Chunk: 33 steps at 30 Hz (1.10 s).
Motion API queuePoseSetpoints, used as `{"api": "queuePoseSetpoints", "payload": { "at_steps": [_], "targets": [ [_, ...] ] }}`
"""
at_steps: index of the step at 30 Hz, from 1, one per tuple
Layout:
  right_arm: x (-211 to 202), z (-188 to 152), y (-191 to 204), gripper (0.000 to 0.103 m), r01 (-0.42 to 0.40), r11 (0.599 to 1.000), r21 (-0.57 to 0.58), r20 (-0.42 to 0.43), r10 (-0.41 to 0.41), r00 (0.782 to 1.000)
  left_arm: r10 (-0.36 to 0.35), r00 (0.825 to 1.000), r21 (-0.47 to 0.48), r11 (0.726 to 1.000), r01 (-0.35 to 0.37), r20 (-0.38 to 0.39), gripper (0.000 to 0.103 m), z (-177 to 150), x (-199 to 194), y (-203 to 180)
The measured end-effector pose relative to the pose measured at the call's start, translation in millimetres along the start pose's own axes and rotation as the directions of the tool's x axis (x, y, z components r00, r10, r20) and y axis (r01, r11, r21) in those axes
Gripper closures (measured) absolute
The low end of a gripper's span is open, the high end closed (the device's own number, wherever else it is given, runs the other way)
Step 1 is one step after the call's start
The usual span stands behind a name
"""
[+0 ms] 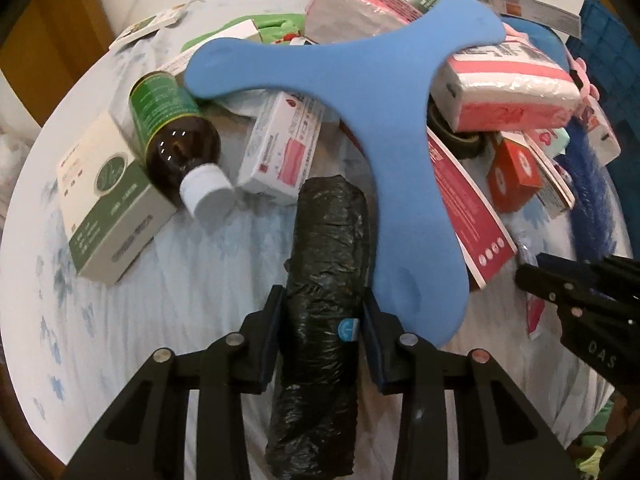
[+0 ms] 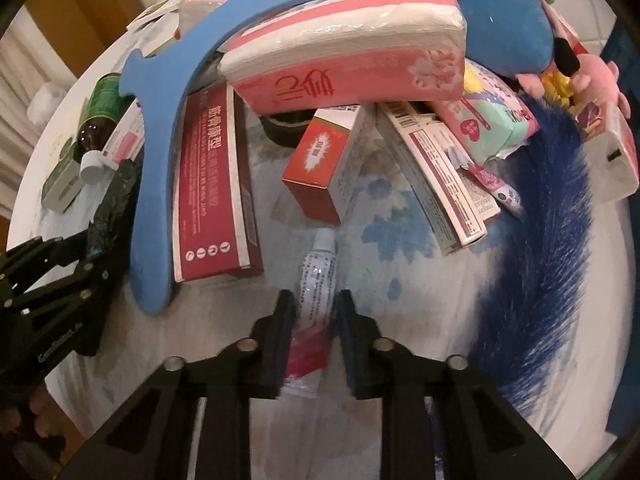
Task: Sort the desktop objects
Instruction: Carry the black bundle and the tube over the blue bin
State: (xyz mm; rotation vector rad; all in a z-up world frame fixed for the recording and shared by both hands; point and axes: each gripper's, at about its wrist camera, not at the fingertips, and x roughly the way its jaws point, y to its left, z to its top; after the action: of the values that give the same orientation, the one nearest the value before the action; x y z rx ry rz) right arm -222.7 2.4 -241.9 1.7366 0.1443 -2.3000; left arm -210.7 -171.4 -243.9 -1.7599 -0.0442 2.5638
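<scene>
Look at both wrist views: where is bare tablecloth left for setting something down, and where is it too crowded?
Bare cloth lies left of the black roll, below the green-and-white box. Another patch sits between the white tube and the blue feather, below the red box. The far side is crowded: tissue packs, boxes and a blue foam piece lie heaped.

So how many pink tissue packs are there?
2: the near tissue pack tops the pile's right, the far tissue pack lies behind the blue foam piece; more may be hidden.

Black wrapped roll (image 1: pixel 324 280) lying lengthwise near centre, small white-pink tube (image 2: pixel 316 280) flat on cloth, far end w/ cap
</scene>
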Motion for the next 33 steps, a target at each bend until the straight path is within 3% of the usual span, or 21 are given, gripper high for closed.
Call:
{"api": "queuePoseSetpoints", "payload": {
  "at_steps": [10, 19, 26, 33],
  "targets": [
    [-39, -10, -5, 0.085, -0.044, 0.999, -0.020, 0.082, 0.045, 0.996, 0.001, 0.995, 0.001, 1.000, -0.001, 0.104, 0.069, -17, -55, -15],
    [-106, -7, -23, 0.085, -0.057, 0.997, -0.054, 0.218, 0.067, 0.974, -0.028, 0.972, 0.042, 0.999, 0.018, 0.233, 0.069, -12, -100, -58],
    [-168, -13, -32, 0.085, -0.037, 0.998, -0.055, 0.358, 0.054, 0.932, -0.069, 0.945, 0.101, 0.994, 0.038, 0.321, 0.069, 0, -138, -104],
    [-237, -25, -70, 0.085, -0.003, 1.000, -0.024, 0.500, 0.014, 0.866, -0.125, 0.897, 0.181, 0.982, 0.051, 0.424, 0.069, 16, -184, -164]
  ]
}}
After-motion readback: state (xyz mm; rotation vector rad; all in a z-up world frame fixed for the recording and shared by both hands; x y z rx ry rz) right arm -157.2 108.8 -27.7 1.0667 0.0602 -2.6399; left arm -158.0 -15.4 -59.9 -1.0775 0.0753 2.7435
